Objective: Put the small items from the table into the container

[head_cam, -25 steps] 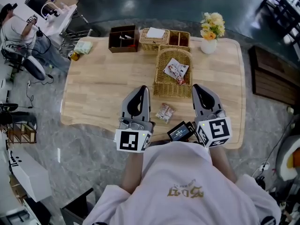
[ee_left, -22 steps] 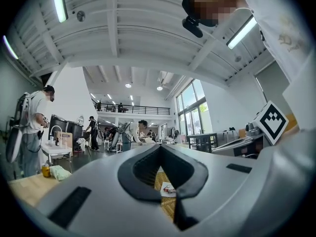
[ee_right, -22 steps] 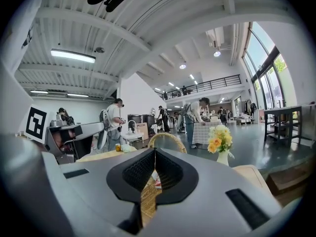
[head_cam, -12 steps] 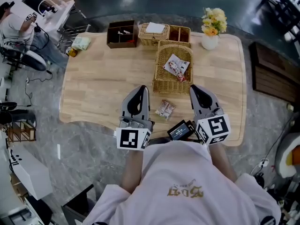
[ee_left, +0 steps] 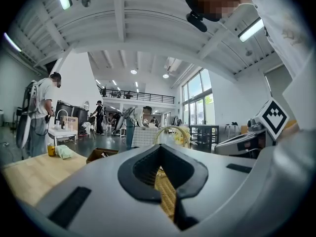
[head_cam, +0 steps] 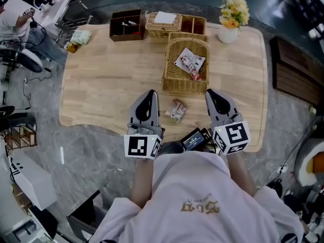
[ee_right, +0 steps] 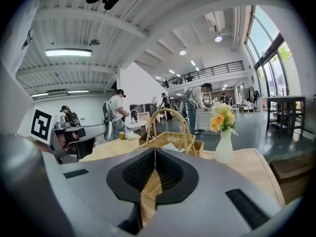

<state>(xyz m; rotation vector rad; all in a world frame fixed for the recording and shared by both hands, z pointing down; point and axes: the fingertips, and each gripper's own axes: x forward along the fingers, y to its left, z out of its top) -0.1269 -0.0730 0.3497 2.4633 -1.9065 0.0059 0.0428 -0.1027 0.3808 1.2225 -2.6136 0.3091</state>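
- The left tool (head_cam: 148, 93) hangs over the near edge of the light wooden surface (head_cam: 101, 85), with its jaws closed together and nothing between them.
- The right tool (head_cam: 210, 92) is likewise closed and empty.
- A small crinkly snack packet (head_cam: 176, 110) lies on the surface between the two tools, touching neither, just in front of the woven wicker basket with a handle (head_cam: 170, 83).
- A red-and-white packet (head_cam: 191, 65) lies inside that basket.

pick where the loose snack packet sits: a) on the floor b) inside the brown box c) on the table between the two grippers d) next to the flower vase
c: the snack packet lies on the table between the left gripper and the right gripper, just in front of the wicker basket.
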